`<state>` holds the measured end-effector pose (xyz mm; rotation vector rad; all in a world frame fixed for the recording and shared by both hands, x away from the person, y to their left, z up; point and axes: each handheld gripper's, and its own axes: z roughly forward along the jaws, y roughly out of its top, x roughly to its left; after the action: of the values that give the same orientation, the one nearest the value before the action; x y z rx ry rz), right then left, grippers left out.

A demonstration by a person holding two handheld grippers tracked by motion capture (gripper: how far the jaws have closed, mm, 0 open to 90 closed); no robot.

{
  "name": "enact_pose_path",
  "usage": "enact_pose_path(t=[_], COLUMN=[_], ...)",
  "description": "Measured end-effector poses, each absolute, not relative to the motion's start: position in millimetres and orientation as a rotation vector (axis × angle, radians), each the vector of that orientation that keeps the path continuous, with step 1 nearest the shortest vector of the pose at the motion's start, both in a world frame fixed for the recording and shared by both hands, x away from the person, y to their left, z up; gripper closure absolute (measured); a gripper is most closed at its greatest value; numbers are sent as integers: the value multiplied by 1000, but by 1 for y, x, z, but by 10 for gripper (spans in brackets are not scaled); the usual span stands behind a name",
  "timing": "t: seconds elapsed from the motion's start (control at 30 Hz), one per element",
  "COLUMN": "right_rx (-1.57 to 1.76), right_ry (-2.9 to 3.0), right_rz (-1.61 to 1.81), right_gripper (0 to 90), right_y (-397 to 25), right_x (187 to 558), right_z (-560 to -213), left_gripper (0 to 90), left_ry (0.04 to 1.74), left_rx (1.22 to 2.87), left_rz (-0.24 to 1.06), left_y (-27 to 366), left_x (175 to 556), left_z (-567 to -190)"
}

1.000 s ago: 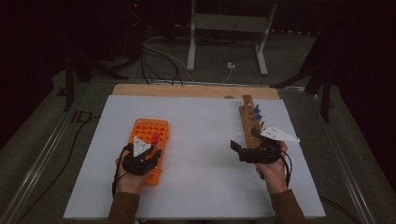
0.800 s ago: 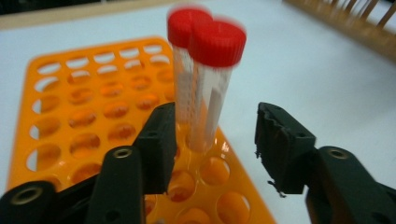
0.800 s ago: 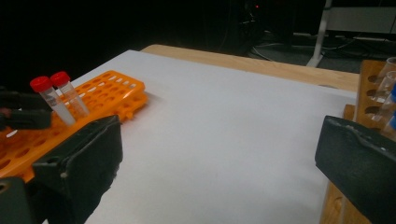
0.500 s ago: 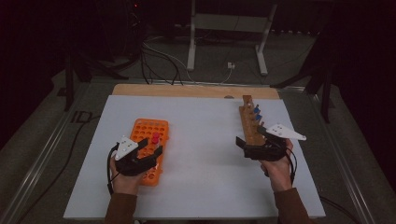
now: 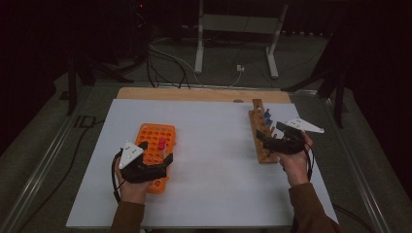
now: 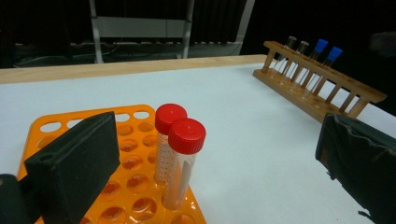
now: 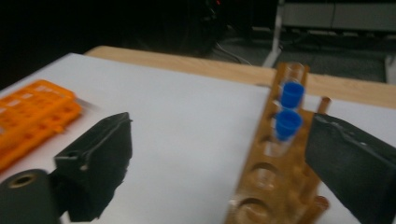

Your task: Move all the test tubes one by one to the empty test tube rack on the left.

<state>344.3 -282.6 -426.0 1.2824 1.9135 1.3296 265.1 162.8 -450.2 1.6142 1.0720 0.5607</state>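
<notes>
An orange tube rack lies at the table's left, and two red-capped clear tubes stand upright in it. My left gripper hovers over the rack's near end. In the left gripper view the gripper is open wide, with the tubes between its jaws but untouched. A wooden tube rack at the right holds two blue-capped tubes and some uncapped ones. My right gripper is open at the rack's near end. Its jaws straddle the rack and hold nothing.
The white table top has bare room between the two racks. A wooden strip runs along its far edge. Beyond it are a metal stand and cables on the dark floor.
My left gripper has swung slightly and now points across the orange rack's near end. My right gripper has moved a little forward and right along the wooden rack.
</notes>
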Motion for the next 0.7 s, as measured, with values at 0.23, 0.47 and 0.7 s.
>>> enact_pose_path(t=[0.23,0.47,0.7], right_rx=[1379,1412,1400], right_ry=[1891,1891,1915], right_rz=[1249,1136,1099], right_gripper=[340,578,756], right_y=[-294,-295,-291], right_x=[371,387,395], right_z=[-437,-450,-457], left_gripper=[5,5,6], left_ry=[1078,1096,1109], left_rx=[1609,1610,1613], left_rz=[567,563,570], left_y=[163,164,163], left_x=[265,266,267], left_z=[-451,-455,-457])
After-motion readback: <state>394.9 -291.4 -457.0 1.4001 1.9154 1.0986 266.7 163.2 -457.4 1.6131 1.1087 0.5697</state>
